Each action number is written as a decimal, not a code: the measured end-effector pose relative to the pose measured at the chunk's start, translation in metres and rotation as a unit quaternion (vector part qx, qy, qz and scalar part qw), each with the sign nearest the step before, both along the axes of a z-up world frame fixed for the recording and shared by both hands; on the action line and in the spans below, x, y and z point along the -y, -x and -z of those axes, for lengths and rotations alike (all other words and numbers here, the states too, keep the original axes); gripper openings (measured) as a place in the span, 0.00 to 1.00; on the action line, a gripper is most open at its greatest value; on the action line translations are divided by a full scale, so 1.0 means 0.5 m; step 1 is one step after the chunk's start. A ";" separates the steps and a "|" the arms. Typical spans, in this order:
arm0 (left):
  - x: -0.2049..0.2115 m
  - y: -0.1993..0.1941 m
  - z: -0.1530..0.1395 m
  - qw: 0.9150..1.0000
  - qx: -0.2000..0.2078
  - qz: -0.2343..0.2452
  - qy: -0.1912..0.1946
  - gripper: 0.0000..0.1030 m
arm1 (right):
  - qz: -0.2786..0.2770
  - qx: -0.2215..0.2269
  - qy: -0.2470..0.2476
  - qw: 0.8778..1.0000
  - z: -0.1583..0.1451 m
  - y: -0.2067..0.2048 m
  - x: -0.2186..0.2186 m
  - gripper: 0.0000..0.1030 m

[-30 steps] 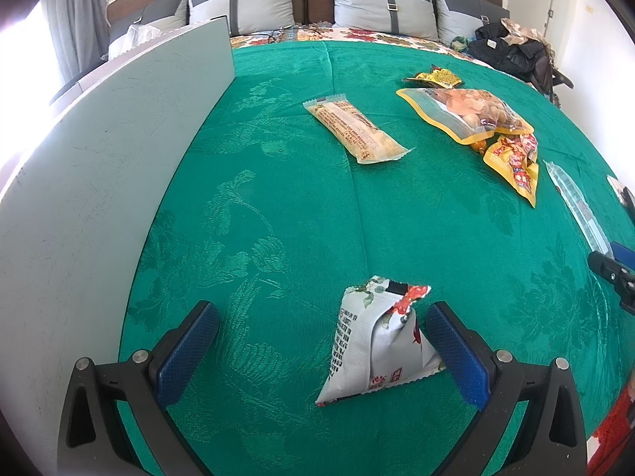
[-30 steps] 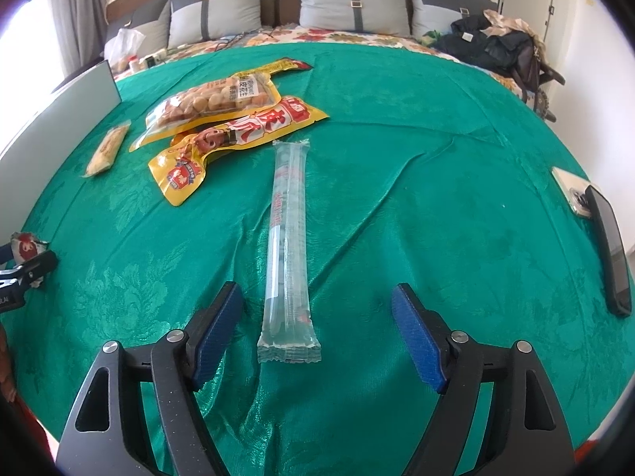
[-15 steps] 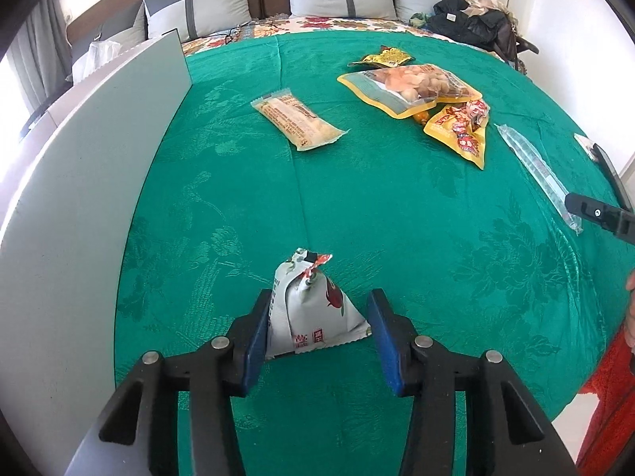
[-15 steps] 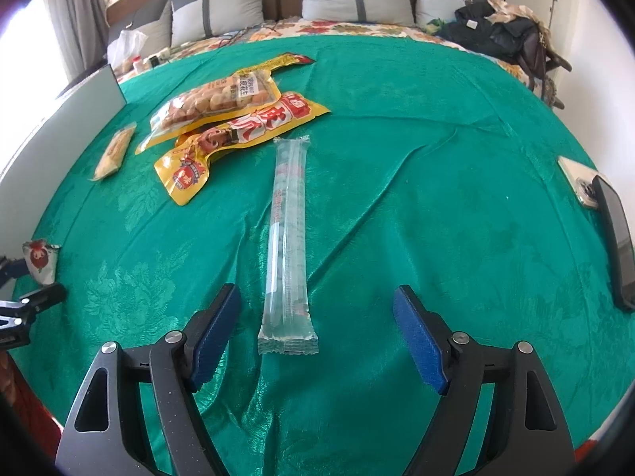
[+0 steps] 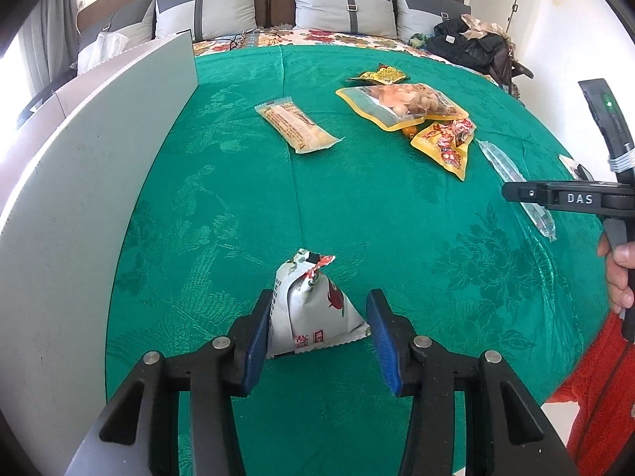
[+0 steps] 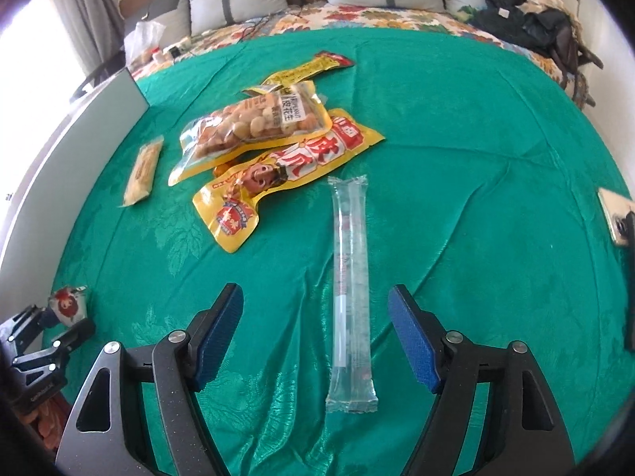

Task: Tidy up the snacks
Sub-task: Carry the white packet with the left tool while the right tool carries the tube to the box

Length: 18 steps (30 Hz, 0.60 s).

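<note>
Left gripper (image 5: 317,331) clamps white triangular snack pouch (image 5: 311,305) (near my grey board (image 5: 91,182)). Right gripper (image 6: 315,333), jaws closing, straddles clear tube packet (image 6: 351,285) on green cloth (image 6: 476,158), pads not touching.

You're working over a teal-green bedspread (image 6: 456,158) woven with a tone-on-tone floral pattern, and both your grippers carry blue pads (image 5: 258,331) on black frames. On the bedspread, the small pouch (image 5: 309,313) is white with a red figure and dark print, the peanut bag (image 6: 250,127) is clear-fronted with yellow edging over tan nuts, the packet just beside it (image 6: 285,170) is yellow with red characters and a cartoon face, the bar wrapper (image 6: 143,170) is pale yellow, and the long tube (image 6: 349,289) is clear. Beyond the bedspread you have grey pillows (image 5: 349,8) with darker straps and a floral sheet (image 6: 357,16) in orange, red and cream.
</note>
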<state>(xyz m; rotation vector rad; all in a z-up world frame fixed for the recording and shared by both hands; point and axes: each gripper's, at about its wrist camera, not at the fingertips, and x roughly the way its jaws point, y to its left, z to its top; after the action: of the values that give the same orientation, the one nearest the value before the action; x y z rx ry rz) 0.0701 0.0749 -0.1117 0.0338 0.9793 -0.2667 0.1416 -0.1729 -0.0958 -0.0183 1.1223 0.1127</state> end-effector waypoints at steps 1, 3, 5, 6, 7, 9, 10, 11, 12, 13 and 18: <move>-0.002 0.002 -0.003 1.000 0.001 0.000 0.002 0.45 | -0.003 -0.012 0.013 1.000 0.009 -0.007 -0.007 0.45; -0.008 0.007 -0.007 1.000 0.004 -0.002 0.007 0.45 | 0.000 -0.016 0.012 1.000 0.013 -0.008 -0.005 0.26; -0.013 0.010 -0.012 1.000 0.005 -0.006 0.015 0.45 | 0.014 -0.025 -0.010 1.000 0.008 -0.001 0.012 0.19; -0.017 0.011 -0.014 1.000 0.005 -0.008 0.022 0.45 | 0.024 -0.024 -0.029 0.999 0.003 0.007 0.026 0.19; -0.021 0.010 -0.016 0.999 0.004 -0.011 0.031 0.45 | 0.036 -0.022 -0.048 0.998 -0.002 0.018 0.040 0.19; -0.025 0.009 -0.023 0.999 0.004 -0.016 0.049 0.44 | 0.061 -0.016 -0.109 0.992 -0.013 0.040 0.074 0.18; -0.026 0.008 -0.027 0.998 0.005 -0.018 0.058 0.44 | 0.077 -0.013 -0.152 0.985 -0.017 0.052 0.092 0.18; -0.026 0.009 -0.032 0.998 0.005 -0.019 0.066 0.44 | 0.094 -0.012 -0.198 0.976 -0.017 0.065 0.113 0.19; -0.026 0.009 -0.039 0.997 0.007 -0.020 0.074 0.44 | 0.110 -0.012 -0.244 0.963 -0.014 0.078 0.134 0.19; -0.027 0.010 -0.046 0.996 0.009 -0.020 0.081 0.44 | 0.125 -0.012 -0.286 0.950 -0.010 0.091 0.152 0.19; -0.036 0.015 -0.094 0.992 0.019 -0.023 0.124 0.44 | 0.161 -0.010 -0.408 0.899 -0.008 0.139 0.193 0.19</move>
<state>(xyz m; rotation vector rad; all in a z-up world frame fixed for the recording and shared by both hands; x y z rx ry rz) 0.0626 0.0928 -0.0645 -0.2100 0.9025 -0.3421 0.0723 -0.2691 -0.0921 0.9190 1.0114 0.2797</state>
